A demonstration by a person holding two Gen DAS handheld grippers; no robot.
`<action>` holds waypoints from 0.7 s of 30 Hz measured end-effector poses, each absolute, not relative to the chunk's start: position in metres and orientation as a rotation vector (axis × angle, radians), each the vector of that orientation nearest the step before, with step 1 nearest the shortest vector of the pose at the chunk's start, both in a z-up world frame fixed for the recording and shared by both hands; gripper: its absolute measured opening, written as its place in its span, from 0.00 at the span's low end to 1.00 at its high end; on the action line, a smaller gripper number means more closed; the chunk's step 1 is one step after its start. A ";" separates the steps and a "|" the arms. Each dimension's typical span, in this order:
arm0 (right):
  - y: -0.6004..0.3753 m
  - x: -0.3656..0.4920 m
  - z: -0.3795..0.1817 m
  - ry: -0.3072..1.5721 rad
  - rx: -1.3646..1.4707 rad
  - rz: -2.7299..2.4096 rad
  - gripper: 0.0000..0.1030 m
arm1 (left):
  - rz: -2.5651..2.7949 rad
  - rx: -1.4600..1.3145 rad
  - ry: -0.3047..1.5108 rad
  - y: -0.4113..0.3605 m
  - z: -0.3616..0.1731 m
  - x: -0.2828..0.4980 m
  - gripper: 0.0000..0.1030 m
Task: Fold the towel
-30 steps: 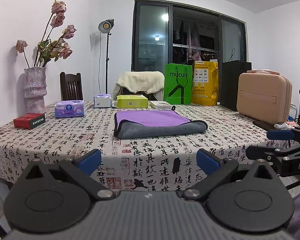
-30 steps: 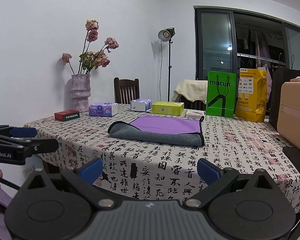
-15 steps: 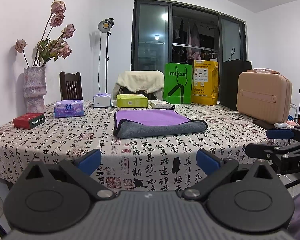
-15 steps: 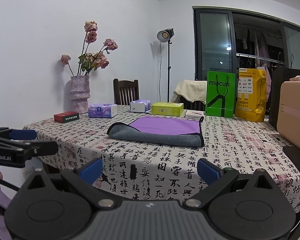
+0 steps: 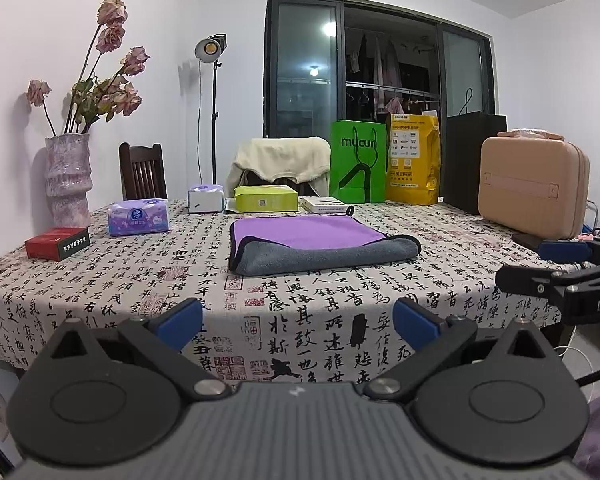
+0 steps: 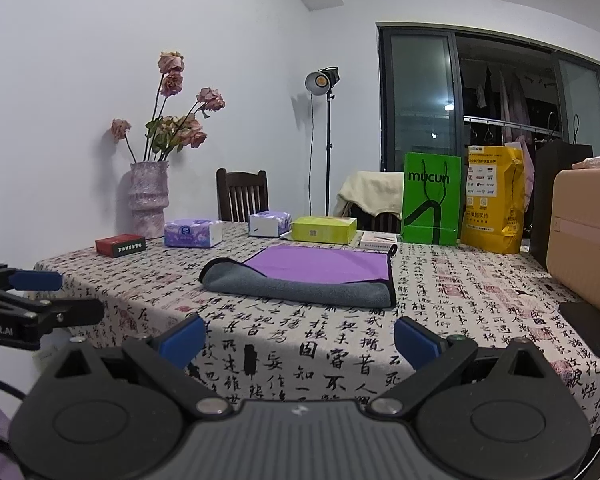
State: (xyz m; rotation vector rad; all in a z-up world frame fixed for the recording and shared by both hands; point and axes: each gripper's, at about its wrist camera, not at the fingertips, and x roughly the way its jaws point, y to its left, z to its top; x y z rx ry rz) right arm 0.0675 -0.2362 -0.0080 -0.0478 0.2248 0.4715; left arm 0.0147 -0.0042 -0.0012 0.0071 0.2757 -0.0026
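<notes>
The towel [image 5: 320, 246] lies at the middle of the surface [image 5: 140, 292], already doubled once, purple face up with a thick grey roll along its near edge; it looks soft, light and limp, likely to sag and drag on the cloth, so the two near corners seem the best places to pinch. On the left stand a vase [image 5: 67, 180], a red box [image 5: 57, 243] and a tissue pack [image 5: 138, 222], well apart from it; behind it a green box [image 5: 266, 198] sits near; on the right a beige case [image 5: 534, 192] stands clear. Nothing blocks the near side. The left tongs [image 5: 298, 320] and right tongs [image 6: 298, 338] gape wide, empty, short of the surface edge.
</notes>
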 end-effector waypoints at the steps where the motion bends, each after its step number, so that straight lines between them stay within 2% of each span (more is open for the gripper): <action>1: -0.236 0.069 -0.008 0.224 -0.047 0.471 0.98 | -0.002 0.007 0.277 -0.004 -0.002 0.016 1.00; 21: -0.244 0.123 -0.023 0.247 -0.056 0.407 0.98 | 0.038 -0.012 0.239 0.015 -0.011 0.073 1.00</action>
